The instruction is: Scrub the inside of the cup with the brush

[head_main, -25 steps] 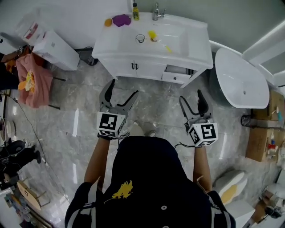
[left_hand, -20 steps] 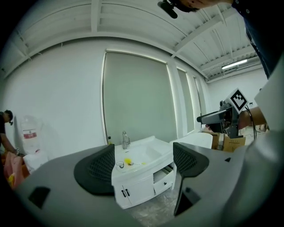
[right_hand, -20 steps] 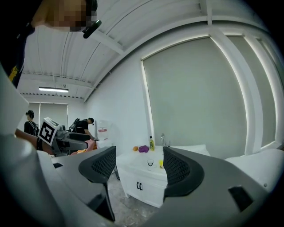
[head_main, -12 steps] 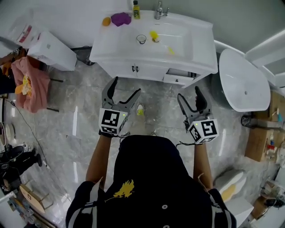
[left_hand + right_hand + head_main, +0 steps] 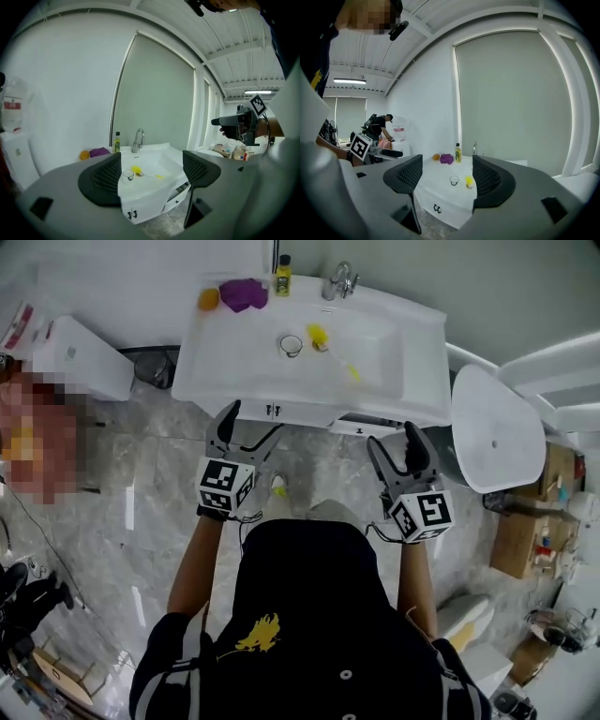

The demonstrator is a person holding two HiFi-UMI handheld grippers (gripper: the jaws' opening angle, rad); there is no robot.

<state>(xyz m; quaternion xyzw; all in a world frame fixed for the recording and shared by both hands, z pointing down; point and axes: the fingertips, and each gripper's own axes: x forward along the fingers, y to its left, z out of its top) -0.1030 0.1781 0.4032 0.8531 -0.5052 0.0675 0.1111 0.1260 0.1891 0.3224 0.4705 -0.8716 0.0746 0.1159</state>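
A small clear glass cup (image 5: 293,344) stands upright in the white sink basin (image 5: 380,352), with a yellow brush (image 5: 323,337) lying just to its right, handle trailing right. Both grippers hover over the floor in front of the vanity, well short of the cup. My left gripper (image 5: 251,424) is open and empty, and so is my right gripper (image 5: 395,441). In the left gripper view the cup (image 5: 128,175) and brush (image 5: 137,171) show between the spread jaws. The right gripper view frames the cup (image 5: 454,180) and brush (image 5: 468,181) the same way.
A faucet (image 5: 339,280), a yellow bottle (image 5: 282,276), a purple cloth (image 5: 244,292) and an orange ball (image 5: 207,298) line the back of the sink top. A vanity drawer (image 5: 375,425) stands slightly open. A white bathtub (image 5: 497,427) is at the right, a white cabinet (image 5: 70,354) at the left.
The person has stepped toward the sink, and both grippers have moved forward to the vanity's front edge. Their jaws stay spread and empty.
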